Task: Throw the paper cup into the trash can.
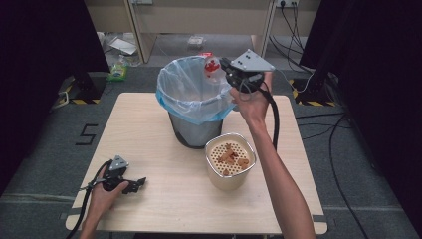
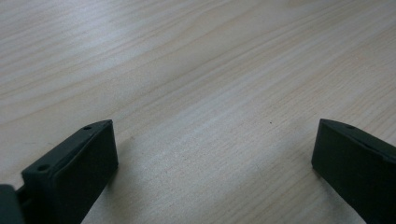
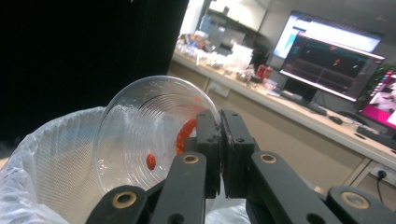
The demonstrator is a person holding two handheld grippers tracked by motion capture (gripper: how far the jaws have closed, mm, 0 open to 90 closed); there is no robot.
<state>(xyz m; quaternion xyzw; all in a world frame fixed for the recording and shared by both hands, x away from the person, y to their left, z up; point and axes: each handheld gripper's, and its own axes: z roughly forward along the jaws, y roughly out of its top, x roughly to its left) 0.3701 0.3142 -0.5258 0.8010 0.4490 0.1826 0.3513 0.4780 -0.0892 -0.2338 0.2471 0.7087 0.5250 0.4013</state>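
Observation:
My right gripper (image 1: 224, 67) is raised over the far rim of a bin lined with a pale blue bag (image 1: 196, 92). It is shut on the rim of a clear plastic cup (image 3: 144, 135) tipped on its side toward the bin, with red bits stuck inside. In the high view the cup (image 1: 212, 68) shows white and red above the bag. My left gripper (image 1: 138, 184) rests on the table (image 1: 149, 209) at the near left, open, with bare wood between its fingers (image 2: 79, 168).
A cream square container (image 1: 230, 160) with a perforated insert holding brown scraps stands on the table right of centre, just in front of the bin. Black curtains hang on both sides. Cables run on the floor to the right.

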